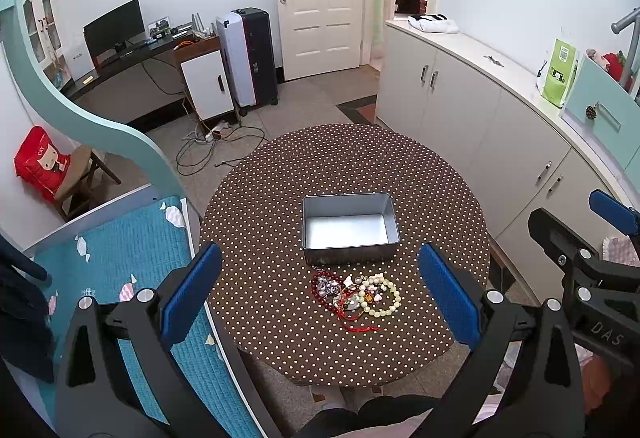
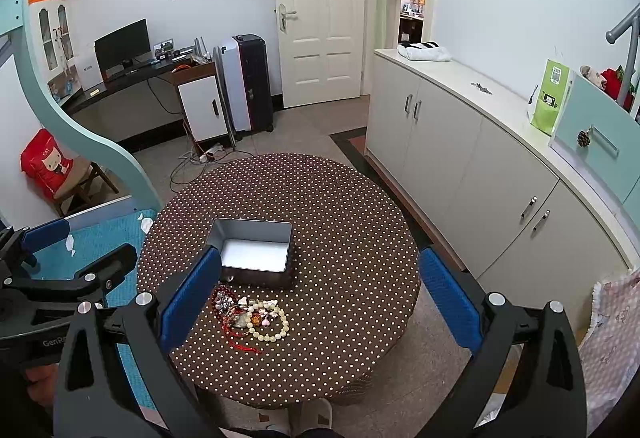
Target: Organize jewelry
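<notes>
A pile of jewelry [image 1: 356, 294] lies on a round brown polka-dot table [image 1: 280, 197], near its front edge: a pale bead bracelet [image 1: 382, 298], a dark red bead bracelet [image 1: 322, 288] and red cord pieces. An open, empty silver tin box [image 1: 349, 228] stands just behind the pile. My left gripper [image 1: 320, 294] is open, high above the table, empty. My right gripper [image 2: 320, 298] is open and empty, high above the table's right side. In the right wrist view the jewelry [image 2: 250, 316] lies left of centre, with the tin [image 2: 254, 252] behind it.
A bed with a blue quilt [image 1: 120, 266] adjoins the table's left side. White cabinets [image 1: 460, 117] run along the right wall. Cables [image 1: 212, 149] lie on the floor beyond the table. The right gripper's body [image 1: 592, 266] shows at the left wrist view's right edge.
</notes>
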Action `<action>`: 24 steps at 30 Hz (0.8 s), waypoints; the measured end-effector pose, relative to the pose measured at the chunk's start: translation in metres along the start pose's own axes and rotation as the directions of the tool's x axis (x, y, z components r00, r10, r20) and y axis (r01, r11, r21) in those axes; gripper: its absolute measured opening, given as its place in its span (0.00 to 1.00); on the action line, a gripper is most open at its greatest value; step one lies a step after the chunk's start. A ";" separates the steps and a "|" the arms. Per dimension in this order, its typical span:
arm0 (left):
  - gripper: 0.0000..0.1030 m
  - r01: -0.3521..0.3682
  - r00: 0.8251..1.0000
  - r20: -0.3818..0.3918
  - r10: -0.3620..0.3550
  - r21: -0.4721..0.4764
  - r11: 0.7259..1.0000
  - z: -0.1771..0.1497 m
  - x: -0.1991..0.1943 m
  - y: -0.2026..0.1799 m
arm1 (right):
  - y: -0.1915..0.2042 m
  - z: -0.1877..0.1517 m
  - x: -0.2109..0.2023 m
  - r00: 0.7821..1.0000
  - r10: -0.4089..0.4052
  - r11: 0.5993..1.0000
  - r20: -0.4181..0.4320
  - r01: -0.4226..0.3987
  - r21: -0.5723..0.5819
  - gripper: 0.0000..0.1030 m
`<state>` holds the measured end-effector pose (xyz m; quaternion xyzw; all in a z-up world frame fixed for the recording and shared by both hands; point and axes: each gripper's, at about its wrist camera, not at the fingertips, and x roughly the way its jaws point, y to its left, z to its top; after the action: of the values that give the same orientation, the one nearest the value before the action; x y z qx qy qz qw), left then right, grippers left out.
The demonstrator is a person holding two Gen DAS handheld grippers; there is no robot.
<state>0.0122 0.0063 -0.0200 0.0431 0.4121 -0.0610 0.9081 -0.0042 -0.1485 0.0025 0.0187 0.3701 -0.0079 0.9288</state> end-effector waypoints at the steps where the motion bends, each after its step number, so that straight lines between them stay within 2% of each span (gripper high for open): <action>1: 0.95 0.004 1.000 -0.005 -0.004 -0.001 1.000 0.000 0.001 0.001 | 0.000 0.000 0.001 1.000 -0.001 1.000 -0.004 0.001 0.000 0.93; 8: 0.95 0.029 0.997 -0.076 -0.030 -0.025 0.999 -0.004 0.016 0.010 | -0.002 0.000 0.015 0.997 0.004 1.000 -0.078 -0.002 0.028 0.93; 13: 0.95 0.055 0.986 -0.152 -0.060 -0.038 0.998 -0.010 0.030 0.016 | 0.000 -0.009 0.035 0.982 0.010 0.999 -0.191 0.000 0.050 0.93; 19: 0.95 0.098 0.952 -0.287 -0.109 -0.054 0.994 -0.027 0.055 0.026 | 0.000 -0.026 0.053 0.950 0.034 0.995 -0.310 -0.004 0.097 0.93; 24: 0.95 0.095 0.908 -0.402 -0.116 -0.072 0.993 -0.049 0.083 0.038 | -0.006 -0.041 0.071 0.922 -0.022 0.993 -0.387 0.065 0.098 0.93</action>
<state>0.0355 0.0442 -0.1135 0.0094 0.5946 -0.0893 0.7990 0.0187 -0.1526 -0.0761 0.0624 0.5448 -0.0450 0.8350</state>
